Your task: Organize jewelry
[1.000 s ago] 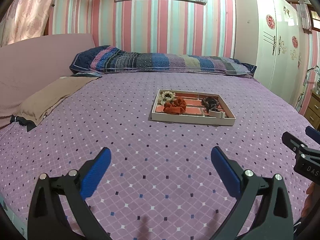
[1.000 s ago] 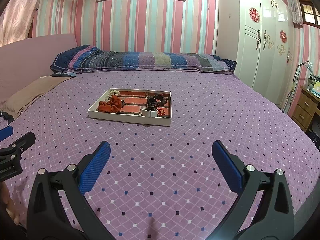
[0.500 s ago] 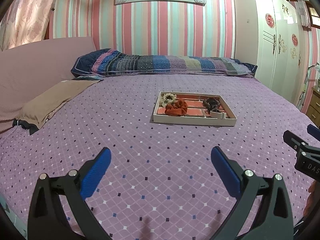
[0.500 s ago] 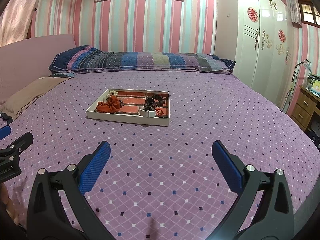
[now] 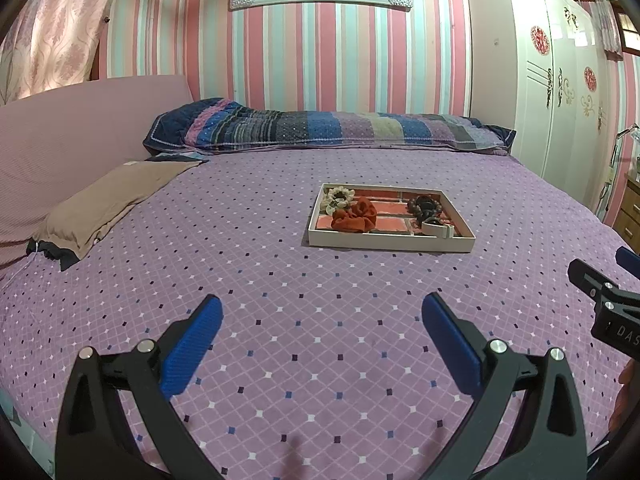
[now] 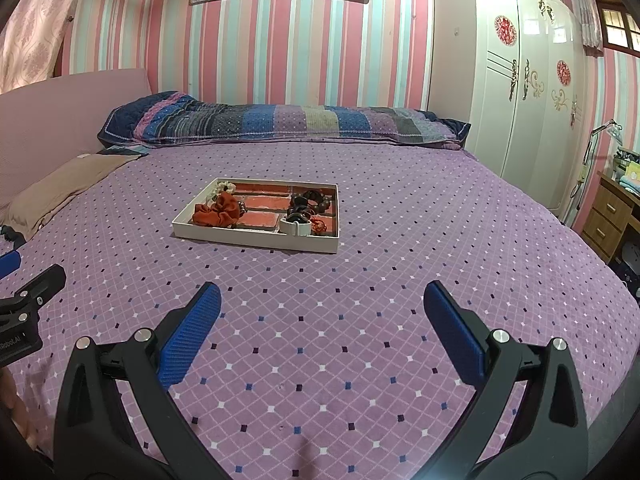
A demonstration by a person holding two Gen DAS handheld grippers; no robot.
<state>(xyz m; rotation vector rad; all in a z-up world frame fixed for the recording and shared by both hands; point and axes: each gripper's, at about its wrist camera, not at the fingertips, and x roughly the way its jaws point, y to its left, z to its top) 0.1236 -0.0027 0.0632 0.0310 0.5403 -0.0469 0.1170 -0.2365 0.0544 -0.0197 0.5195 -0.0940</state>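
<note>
here the left gripper (image 5: 320, 320) and right gripper (image 6: 322, 308) hover side by side above the bedspread (image 5: 280, 280), jaws spread wide and empty, pointing at the tray (image 5: 390, 243).

I saw the shallow white rectangular tray (image 5: 390, 243) with red-lined compartments lying flat; a rust-red fabric scrunchie (image 5: 355, 218) and cream floral scrunchie (image 5: 337, 200) lay at its left, dark beaded bracelets (image 5: 426, 207) and a white band (image 5: 439, 229) at its right.

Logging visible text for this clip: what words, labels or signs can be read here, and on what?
"DAS", cut off by the frame edge: on the right claw body, left wrist view.
"Robot.AI", partly cut off: on the left claw body, right wrist view.
Red round wardrobe decals: too blurred to read.
</note>
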